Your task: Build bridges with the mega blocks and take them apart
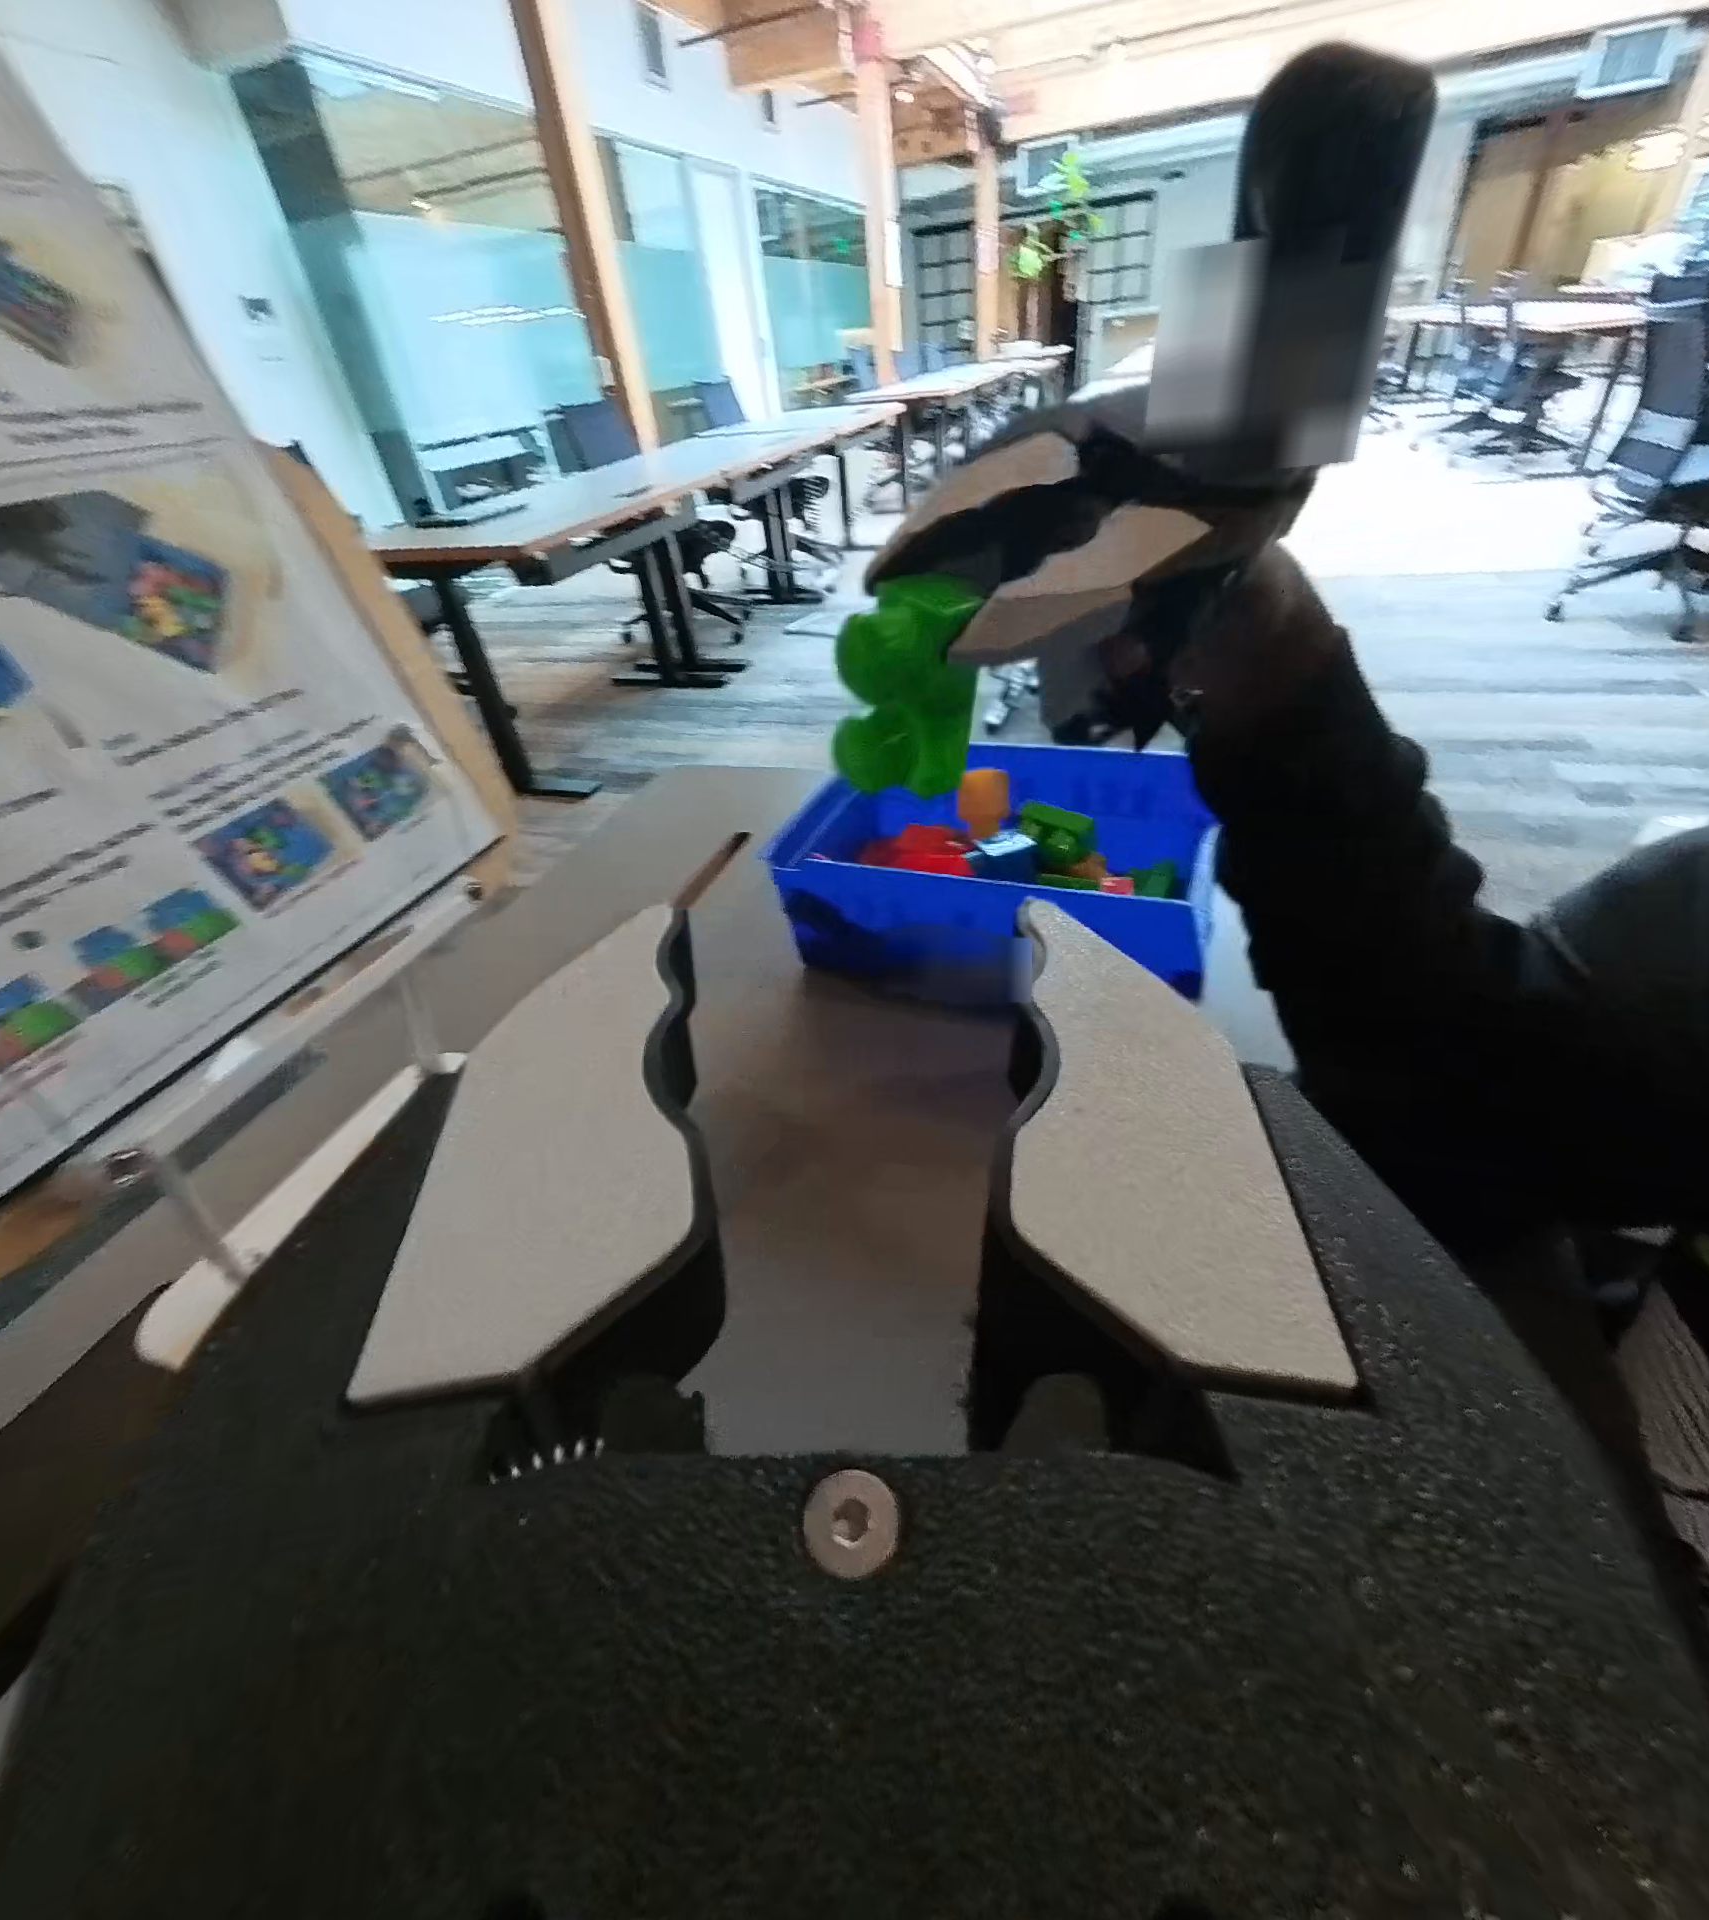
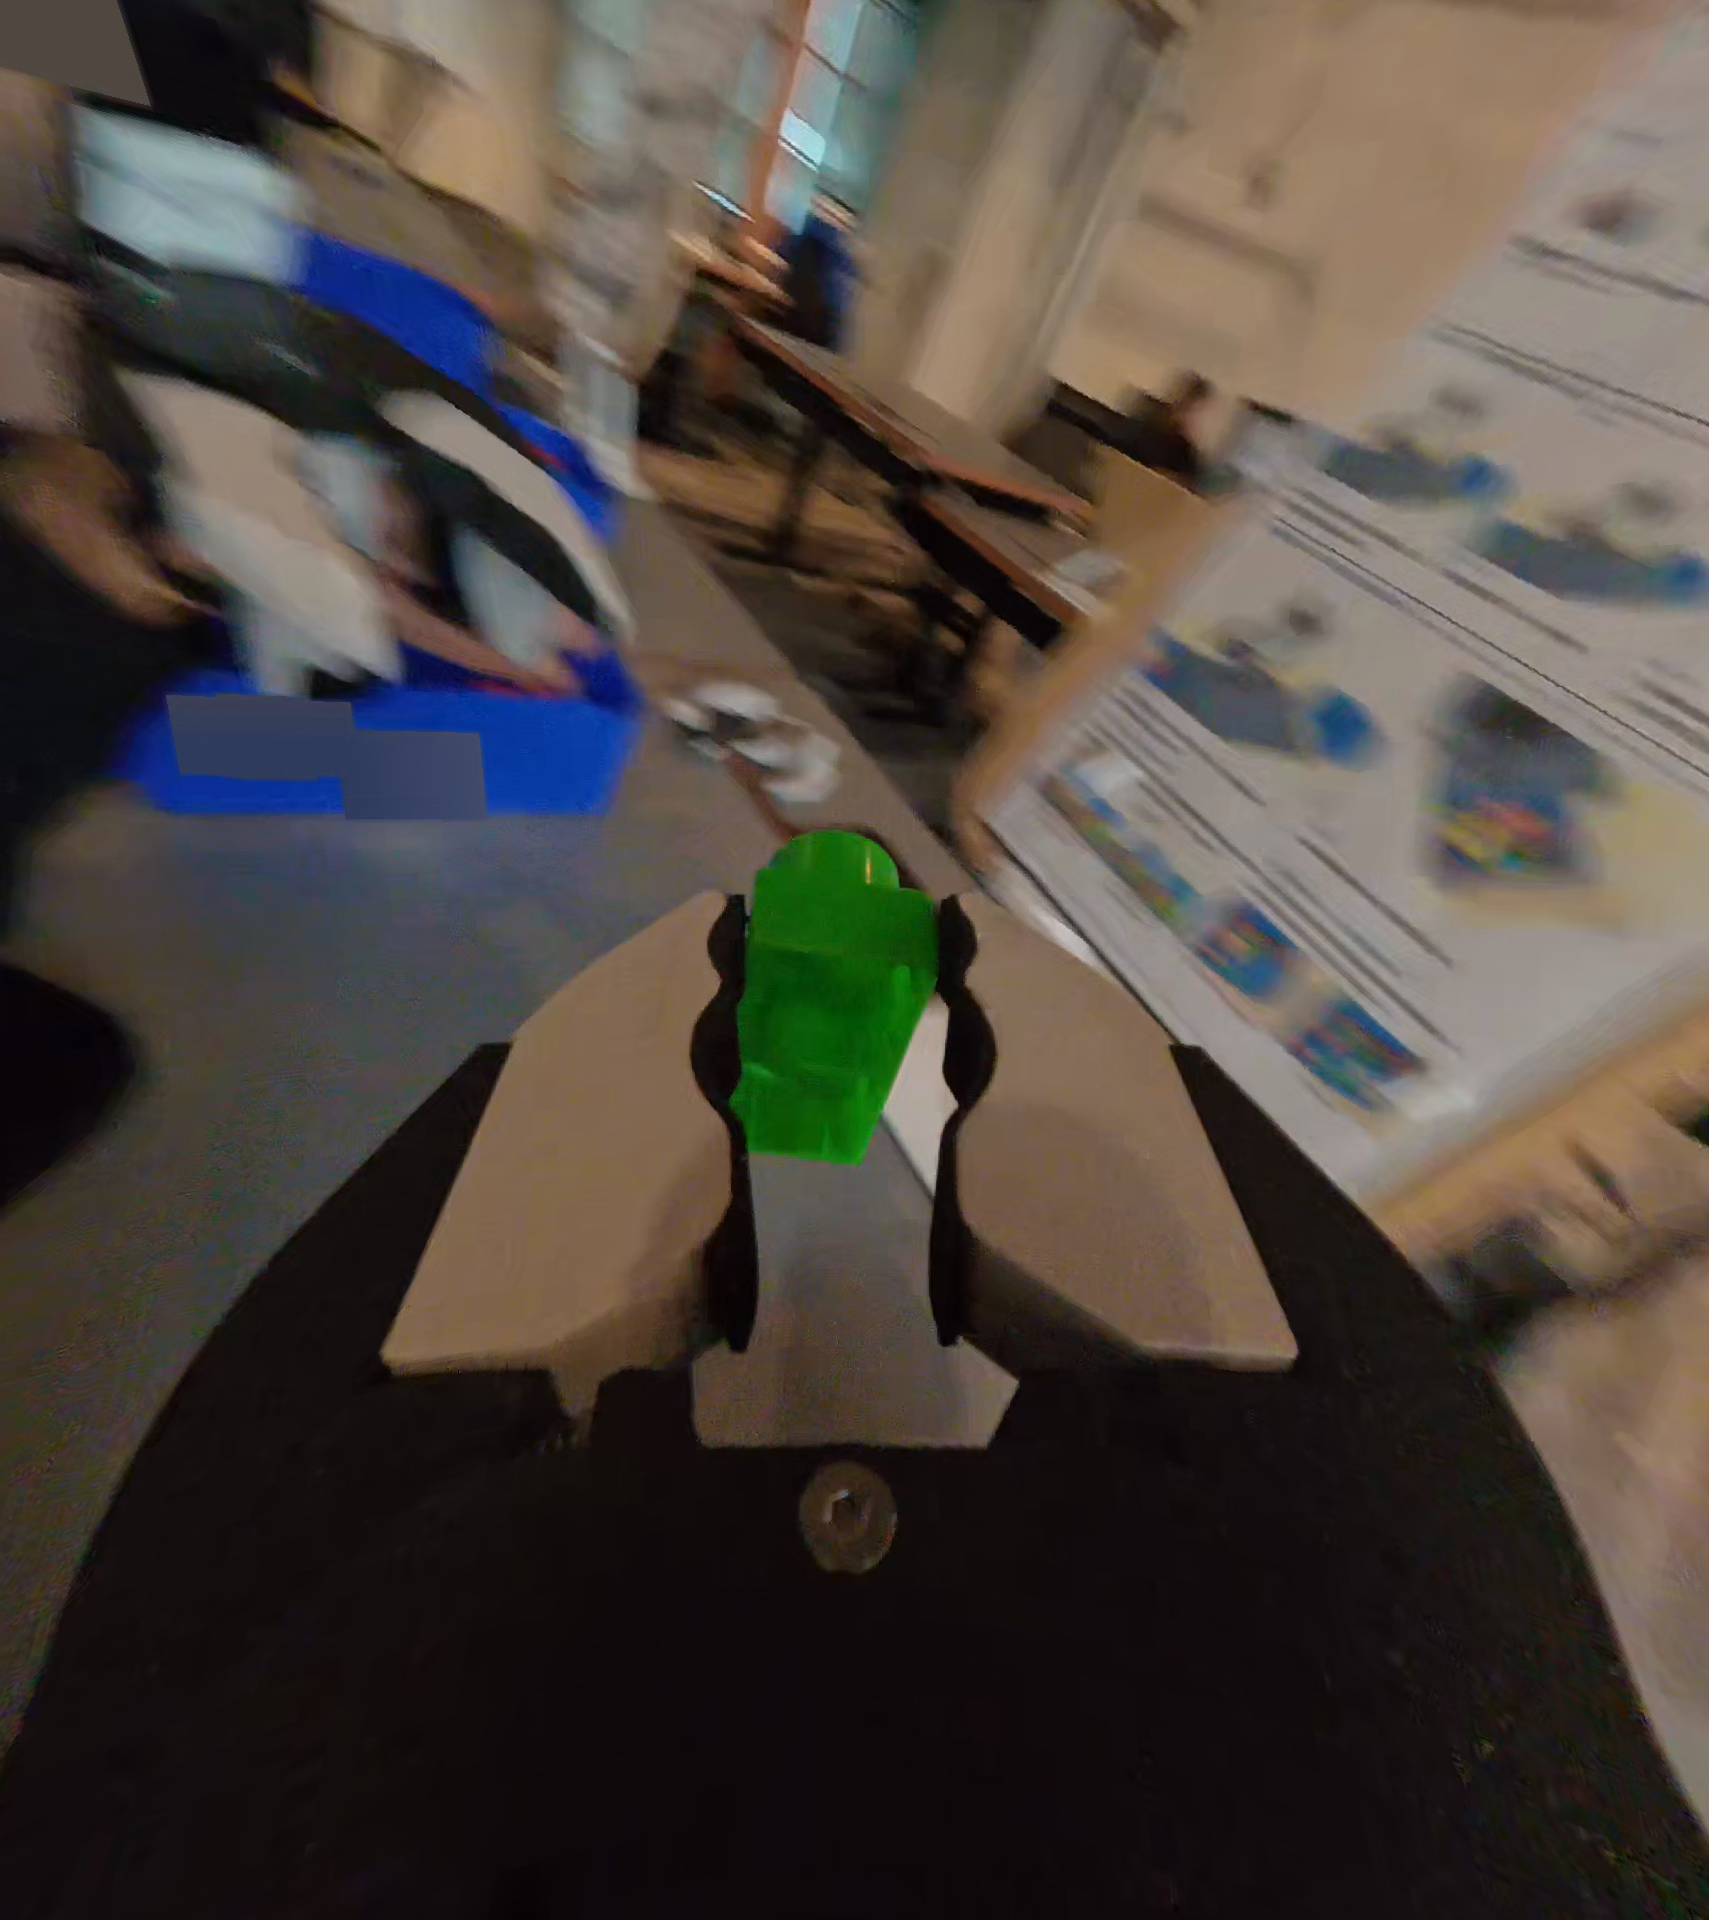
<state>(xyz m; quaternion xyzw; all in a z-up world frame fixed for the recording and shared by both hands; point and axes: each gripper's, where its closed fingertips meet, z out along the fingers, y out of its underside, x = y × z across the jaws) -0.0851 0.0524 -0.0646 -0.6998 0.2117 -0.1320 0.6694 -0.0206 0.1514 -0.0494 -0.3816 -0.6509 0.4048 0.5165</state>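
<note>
My right claw [image 2: 842, 925] is squeezed on a green block [image 2: 829, 1029]. The block sits between the two tips, and its round bump pokes out past them. From my other claw I can see the right claw [image 1: 923, 613] up in the air, with the green block [image 1: 897, 696] hanging down from it, just above the blue bin [image 1: 1120, 925]. More blocks [image 1: 1016, 847] are piled inside the bin, red, orange, green and blue ones. My left claw [image 1: 855, 914] is wide open and holds nothing. It is low over the dark table [image 1: 829, 1122], and the bin is right in front of its tips. A sign with pictures [image 1: 102, 727] stands off to its left side.
</note>
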